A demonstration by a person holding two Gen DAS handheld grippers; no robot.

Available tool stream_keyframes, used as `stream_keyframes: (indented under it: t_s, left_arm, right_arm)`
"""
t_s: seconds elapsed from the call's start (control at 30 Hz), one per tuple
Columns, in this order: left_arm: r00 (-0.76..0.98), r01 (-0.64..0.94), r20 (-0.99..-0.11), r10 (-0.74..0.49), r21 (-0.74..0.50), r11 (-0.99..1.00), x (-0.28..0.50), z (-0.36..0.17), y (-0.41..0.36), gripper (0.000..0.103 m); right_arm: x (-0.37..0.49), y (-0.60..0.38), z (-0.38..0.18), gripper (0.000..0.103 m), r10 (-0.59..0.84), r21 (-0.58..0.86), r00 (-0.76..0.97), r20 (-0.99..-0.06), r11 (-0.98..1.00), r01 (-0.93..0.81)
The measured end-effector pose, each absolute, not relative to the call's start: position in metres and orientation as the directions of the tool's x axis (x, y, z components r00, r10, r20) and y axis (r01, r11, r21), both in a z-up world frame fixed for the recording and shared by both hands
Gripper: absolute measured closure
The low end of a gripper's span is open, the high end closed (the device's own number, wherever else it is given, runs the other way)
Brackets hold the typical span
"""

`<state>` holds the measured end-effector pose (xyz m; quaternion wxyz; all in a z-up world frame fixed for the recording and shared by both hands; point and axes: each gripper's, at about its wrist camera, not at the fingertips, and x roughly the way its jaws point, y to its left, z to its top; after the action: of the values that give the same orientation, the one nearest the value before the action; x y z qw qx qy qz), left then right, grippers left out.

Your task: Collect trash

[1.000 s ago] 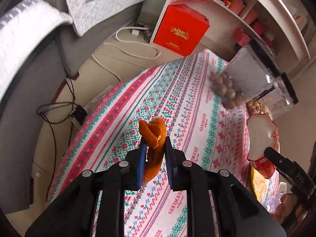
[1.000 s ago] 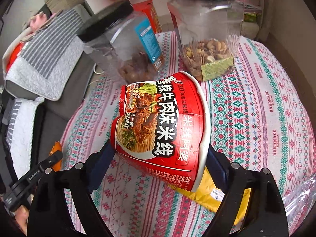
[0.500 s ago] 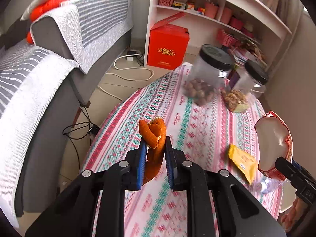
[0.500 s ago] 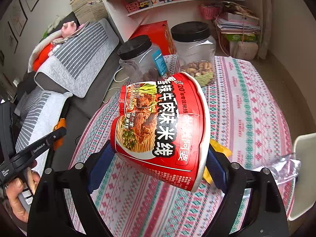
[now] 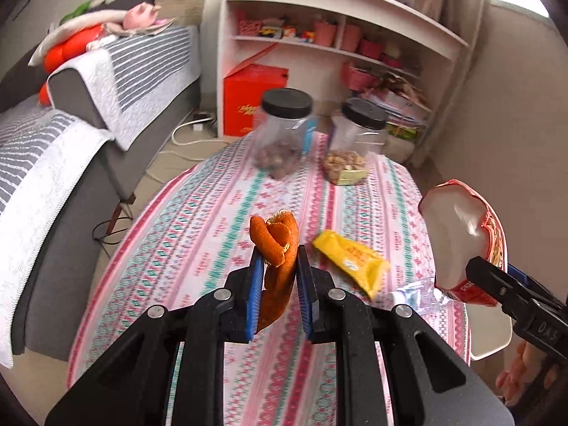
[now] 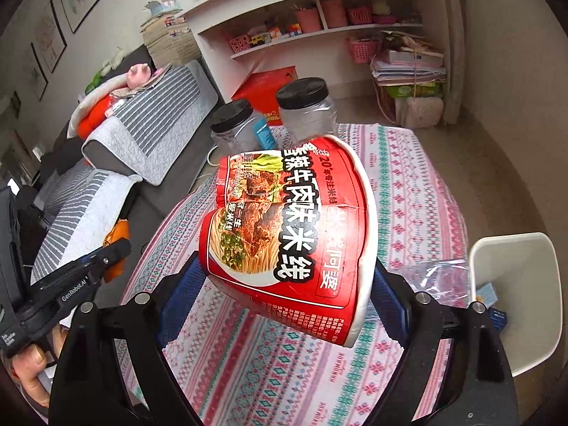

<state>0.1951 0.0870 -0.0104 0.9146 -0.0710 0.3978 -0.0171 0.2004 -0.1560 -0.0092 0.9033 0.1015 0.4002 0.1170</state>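
My left gripper (image 5: 278, 262) is shut on a curled strip of orange peel (image 5: 275, 241), held in the air above the patterned tablecloth (image 5: 198, 241). My right gripper (image 6: 284, 284) is shut on a crushed red instant-noodle cup (image 6: 287, 234), lifted off the table; that cup (image 5: 461, 241) shows at the right of the left wrist view. A yellow wrapper (image 5: 349, 257) and a crumpled clear plastic wrapper (image 5: 413, 293) lie on the cloth. A white bin (image 6: 514, 298) stands on the floor right of the table, with small items inside.
Two clear jars with black lids (image 5: 285, 135) (image 5: 356, 145) hold nuts at the table's far end. A grey sofa with striped covers (image 5: 88, 113) runs along the left. White shelves (image 5: 337, 35) and a red box (image 5: 254, 97) stand behind the table.
Both grippers have pulled back and risen from the table with their loads. The jars now look farther away, and the white bin has come into the right wrist view.
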Motion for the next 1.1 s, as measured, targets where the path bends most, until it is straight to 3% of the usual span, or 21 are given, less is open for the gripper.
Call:
stream_keyframes:
  t_s: [0.13, 0.17, 0.23, 0.47, 0.6, 0.9, 1.1]
  left_arm:
    - [0.676, -0.002, -0.725, -0.128, -0.176, 0.984, 0.199, -0.022, 0.065, 0.084]
    - [0.669, 0.011, -0.731, -0.131, -0.167, 0.986, 0.202, -0.026, 0.058, 0.084]
    - [0.664, 0.025, -0.736, -0.130, -0.151, 0.988, 0.204, -0.030, 0.045, 0.084]
    - [0.655, 0.060, -0.740, -0.157, -0.155, 0.986, 0.209, -0.036, 0.013, 0.084]
    - [0.643, 0.068, -0.751, -0.151, -0.140, 0.988, 0.208, -0.039, 0.007, 0.084]
    - [0.618, 0.054, -0.773, -0.141, -0.137, 0.989, 0.206, -0.047, 0.022, 0.084]
    - [0.622, 0.049, -0.770, -0.139, -0.140, 0.989, 0.200, -0.043, 0.038, 0.084]
  right_arm:
    - [0.187, -0.182, -0.017, 0.022, 0.264, 0.260, 0.689, -0.675, 0.959, -0.113]
    - [0.186, -0.186, -0.018, 0.034, 0.258, 0.252, 0.689, -0.678, 0.961, -0.111]
    - [0.187, -0.198, -0.020, 0.038, 0.251, 0.251, 0.681, -0.688, 0.963, -0.102]
    - [0.192, -0.235, -0.034, 0.041, 0.244, 0.293, 0.651, -0.719, 0.956, -0.035]
    - [0.192, -0.253, -0.041, 0.041, 0.185, 0.257, 0.649, -0.738, 0.966, 0.016]
    - [0.187, -0.280, -0.089, 0.028, 0.188, 0.306, 0.473, -0.861, 0.933, 0.187]
    - [0.172, -0.253, -0.100, 0.021, 0.137, 0.184, 0.395, -0.908, 0.979, 0.083]
